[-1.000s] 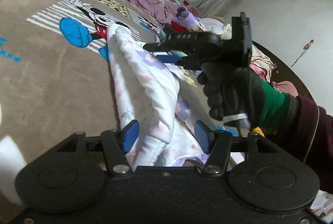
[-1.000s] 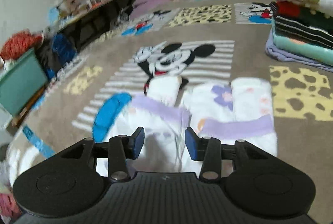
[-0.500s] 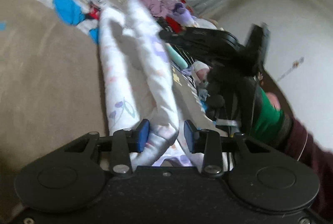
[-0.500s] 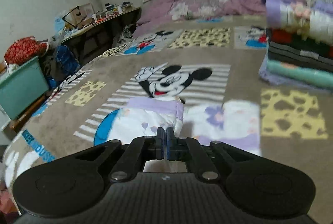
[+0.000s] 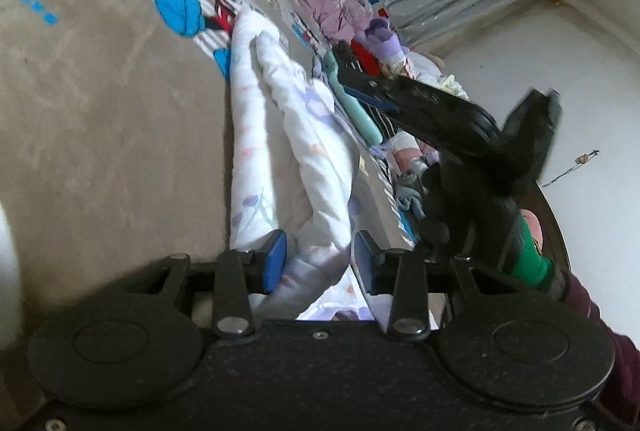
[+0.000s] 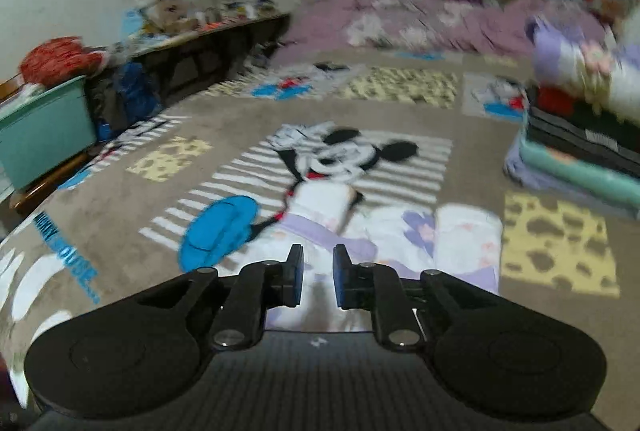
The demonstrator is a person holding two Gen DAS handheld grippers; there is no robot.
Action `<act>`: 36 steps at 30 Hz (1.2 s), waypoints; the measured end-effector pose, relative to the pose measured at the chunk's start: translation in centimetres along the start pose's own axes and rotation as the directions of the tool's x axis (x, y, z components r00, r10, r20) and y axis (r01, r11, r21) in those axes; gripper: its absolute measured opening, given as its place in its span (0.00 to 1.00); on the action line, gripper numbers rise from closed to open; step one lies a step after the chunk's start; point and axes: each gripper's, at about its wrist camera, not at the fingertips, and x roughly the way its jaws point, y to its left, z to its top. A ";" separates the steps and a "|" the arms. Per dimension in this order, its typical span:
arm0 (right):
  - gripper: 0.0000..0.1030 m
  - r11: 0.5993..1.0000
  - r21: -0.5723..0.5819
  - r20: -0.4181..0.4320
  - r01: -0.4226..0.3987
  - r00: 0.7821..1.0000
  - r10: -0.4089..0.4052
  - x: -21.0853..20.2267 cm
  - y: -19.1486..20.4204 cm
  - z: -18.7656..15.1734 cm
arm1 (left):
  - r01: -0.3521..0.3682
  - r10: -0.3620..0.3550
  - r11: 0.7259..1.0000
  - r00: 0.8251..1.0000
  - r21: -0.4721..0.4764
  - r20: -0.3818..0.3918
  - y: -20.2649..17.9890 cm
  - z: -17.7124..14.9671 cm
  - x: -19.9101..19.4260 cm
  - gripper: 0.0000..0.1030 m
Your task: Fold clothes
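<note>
A white floral garment [image 5: 280,135] with lilac bands lies folded on the brown Mickey Mouse blanket [image 5: 100,91]; it also shows in the right wrist view [image 6: 440,239]. My left gripper [image 5: 320,263] stands open, its blue pads either side of a raised fold of the garment without pinching it. My right gripper [image 6: 318,277] is open by a narrow gap just above the garment's near edge. In the left wrist view the right gripper [image 5: 360,87] hovers above the garment, held by a black-gloved hand.
A stack of folded clothes [image 6: 580,151] stands at the right on the blanket. A teal bin [image 6: 44,135] and a cluttered dark shelf [image 6: 200,47] line the left wall. Purple bedding [image 6: 420,23] lies at the far end.
My right gripper shut half a second ago and now stands slightly open, lifted off the garment. My left gripper narrowed, then widened again around the raised fold.
</note>
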 end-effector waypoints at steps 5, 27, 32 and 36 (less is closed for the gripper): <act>0.21 0.987 -0.150 -0.037 -0.066 0.997 0.061 -1.0 2.6 -1.6 | -0.027 0.027 1.000 0.999 -0.008 0.021 -0.1 0.2 0.0 0.35; 0.26 0.900 -0.431 -0.108 -0.065 0.994 0.019 -1.8 8.9 -9.0 | -0.149 0.155 0.986 0.984 -0.070 0.092 2.0 0.9 -2.3 0.40; 0.26 0.926 -0.375 -0.047 -0.054 0.998 0.039 -4.0 9.1 -8.2 | -0.145 0.147 0.989 0.983 -0.019 0.112 1.2 0.7 -2.4 0.40; 0.29 0.966 -0.258 0.049 -0.028 0.998 0.042 -8.1 6.9 -8.7 | -0.172 0.161 0.983 0.974 0.057 0.160 0.0 0.6 -2.6 0.40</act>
